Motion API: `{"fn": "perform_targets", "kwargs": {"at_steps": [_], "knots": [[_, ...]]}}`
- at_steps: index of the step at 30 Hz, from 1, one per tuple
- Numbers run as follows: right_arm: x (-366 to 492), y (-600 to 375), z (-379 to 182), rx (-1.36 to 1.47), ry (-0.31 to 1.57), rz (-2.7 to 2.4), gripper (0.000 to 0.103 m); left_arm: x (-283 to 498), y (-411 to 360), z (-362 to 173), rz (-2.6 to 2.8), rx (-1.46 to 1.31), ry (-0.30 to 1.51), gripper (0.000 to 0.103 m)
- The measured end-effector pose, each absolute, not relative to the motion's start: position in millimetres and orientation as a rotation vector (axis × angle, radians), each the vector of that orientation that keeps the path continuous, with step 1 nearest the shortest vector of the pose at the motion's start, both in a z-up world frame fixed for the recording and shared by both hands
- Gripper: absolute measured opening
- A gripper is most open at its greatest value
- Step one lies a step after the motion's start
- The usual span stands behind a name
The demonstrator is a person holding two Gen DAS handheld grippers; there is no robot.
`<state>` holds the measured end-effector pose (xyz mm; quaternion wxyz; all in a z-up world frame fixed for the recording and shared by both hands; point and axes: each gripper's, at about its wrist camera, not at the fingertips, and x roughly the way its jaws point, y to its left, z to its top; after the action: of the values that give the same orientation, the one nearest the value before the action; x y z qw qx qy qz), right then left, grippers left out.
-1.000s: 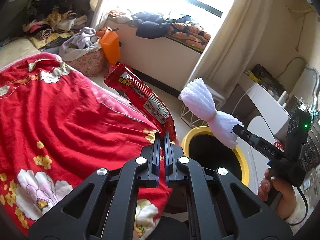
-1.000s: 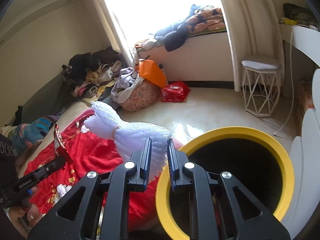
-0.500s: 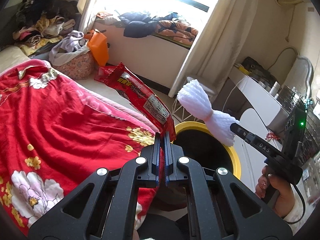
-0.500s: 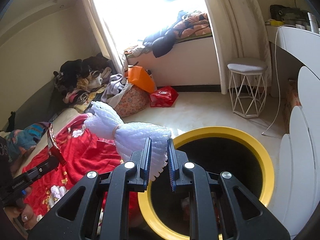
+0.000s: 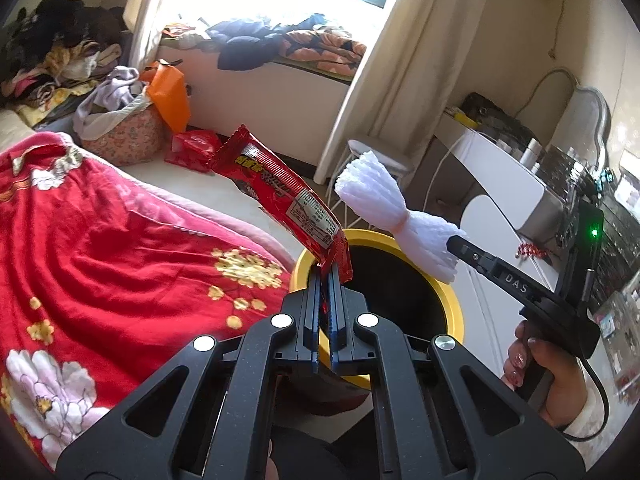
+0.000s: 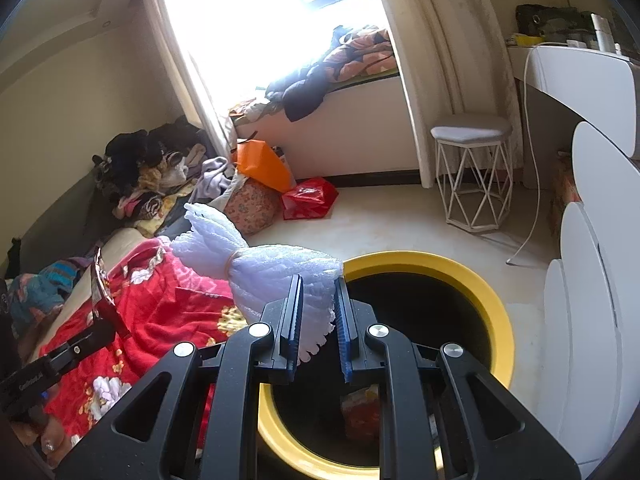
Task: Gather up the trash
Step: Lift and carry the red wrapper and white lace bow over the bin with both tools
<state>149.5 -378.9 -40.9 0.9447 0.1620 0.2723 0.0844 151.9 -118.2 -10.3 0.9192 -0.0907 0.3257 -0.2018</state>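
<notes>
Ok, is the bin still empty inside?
No: the right wrist view shows a crumpled red and yellow wrapper already lying at the bottom of the yellow-rimmed bin.

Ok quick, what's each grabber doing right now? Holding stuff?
Left gripper: shut on the red snack wrapper, beside the yellow-rimmed bin.
Right gripper: shut on the white foam net, at the bin's edge.

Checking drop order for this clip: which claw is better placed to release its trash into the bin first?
Right, probably. The right claw holds the white foam net over the yellow-rimmed bin, while the left claw holds the red wrapper over the near rim.
</notes>
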Motion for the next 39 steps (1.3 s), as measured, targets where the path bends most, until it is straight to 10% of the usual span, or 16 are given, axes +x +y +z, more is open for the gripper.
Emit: {"fn": "perform_targets", "kwargs": {"at_steps": [39], "knots": [[140.4, -447.2, -77.6, 0.415, 0.612, -0.052, 0.015, 154.2, -234.4, -50.5, -0.638, -0.013, 0.796, 0.002]]}}
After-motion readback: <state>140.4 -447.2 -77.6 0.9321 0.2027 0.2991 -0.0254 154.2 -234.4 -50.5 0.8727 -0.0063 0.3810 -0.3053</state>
